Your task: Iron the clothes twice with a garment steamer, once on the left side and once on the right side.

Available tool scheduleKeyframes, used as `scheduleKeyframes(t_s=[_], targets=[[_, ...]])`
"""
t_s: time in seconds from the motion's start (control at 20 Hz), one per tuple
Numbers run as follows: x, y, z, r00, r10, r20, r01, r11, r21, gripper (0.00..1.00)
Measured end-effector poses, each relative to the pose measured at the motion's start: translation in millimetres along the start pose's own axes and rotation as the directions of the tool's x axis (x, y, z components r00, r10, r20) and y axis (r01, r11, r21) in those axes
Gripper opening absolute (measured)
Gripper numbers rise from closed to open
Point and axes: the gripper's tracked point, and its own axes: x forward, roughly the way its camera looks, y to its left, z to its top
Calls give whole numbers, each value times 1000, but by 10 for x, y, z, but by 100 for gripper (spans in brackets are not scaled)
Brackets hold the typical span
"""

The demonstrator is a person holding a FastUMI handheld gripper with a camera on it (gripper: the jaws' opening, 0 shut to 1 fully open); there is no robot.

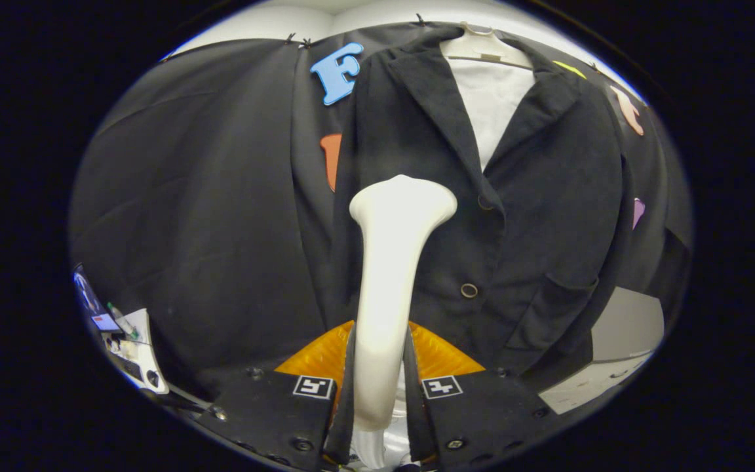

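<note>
A: One black cloth wall (pixel 207 196) is seen behind, draped in folds; white ceiling above. A cluttered white table (pixel 138 351) is noted low beside the wall.

B: Jacket?

A: Dark jacket (pixel 548 216) is hung on a hanger (pixel 489 49) over a white shirt (pixel 492 108), two buttons visible.

B: Gripper?

A: Gripper (pixel 381 387) is clamped on the steamer (pixel 394 262) handle, both fingers pressed to it. Steamer head is held up against the jacket front, beside the upper button, part of the front being hidden by it.

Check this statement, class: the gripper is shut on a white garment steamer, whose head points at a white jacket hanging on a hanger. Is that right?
Not quite. The gripper view shows the jacket is black, not white. The rest stands: the gripper is shut on the white garment steamer, and the jacket hangs on a hanger.
</note>
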Motion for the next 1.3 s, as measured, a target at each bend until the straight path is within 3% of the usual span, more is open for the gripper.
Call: scheduleKeyframes(t_s=[0.95, 1.3], targets=[[86, -185, -1091, 984, 27, -177, -27, 1000, 6, 36], [23, -301, -1284, 978, 38, -203, -33, 999, 27, 36]])
